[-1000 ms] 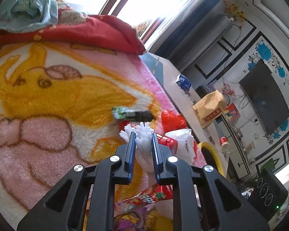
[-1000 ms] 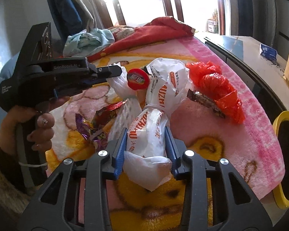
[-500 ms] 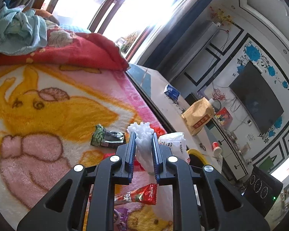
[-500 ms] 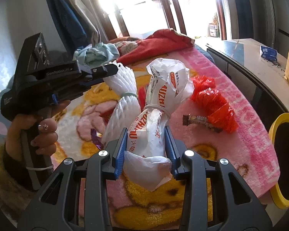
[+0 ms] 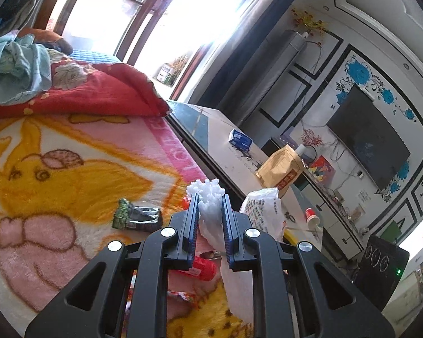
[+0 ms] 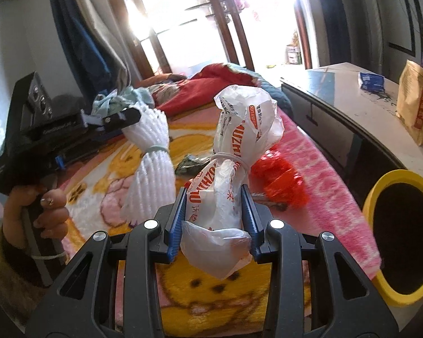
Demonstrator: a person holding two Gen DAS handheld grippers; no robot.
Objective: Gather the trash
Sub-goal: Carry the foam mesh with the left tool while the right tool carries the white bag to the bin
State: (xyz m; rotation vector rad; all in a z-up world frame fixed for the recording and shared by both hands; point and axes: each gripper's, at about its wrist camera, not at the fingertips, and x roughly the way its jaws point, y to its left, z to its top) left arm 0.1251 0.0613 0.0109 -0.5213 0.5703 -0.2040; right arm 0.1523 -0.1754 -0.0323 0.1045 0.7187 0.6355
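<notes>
The right gripper (image 6: 214, 219) is clamped on a knotted white plastic bag with orange lettering (image 6: 234, 169), gripped low on its lower lobe, with the tied neck and puffed top standing free above the jaws. The film is slick and the pads squeeze mostly air and loose plastic, so a quick swing could let the bag slide down and out, or roll in the jaws and tip sideways.

The left gripper (image 5: 208, 222) is clenched on a white foam fruit-net bundle (image 5: 207, 197), pinched near its upper end; in the right wrist view the rest of the net (image 6: 152, 166), banded at the waist, hangs below the left gripper (image 6: 127, 117). Foam mesh compresses and springs back, so the thin pinch may creep loose, and the hanging tail could drag across the bedding or snag.

Both pieces are held above the pink cartoon blanket (image 6: 324, 183). The yellow-rimmed bin (image 6: 386, 186) stands off the bed's edge at the right, close to the right gripper. With two bulky items heading for one opening, they could bump each other or catch the rim and fall to the floor beside it.

A red plastic bag (image 6: 279, 180) and a dark snack wrapper (image 5: 138, 218) lie on the blanket, along with a red-capped item (image 5: 201, 266) under the left gripper; a low pass could sweep these off the bed.
</notes>
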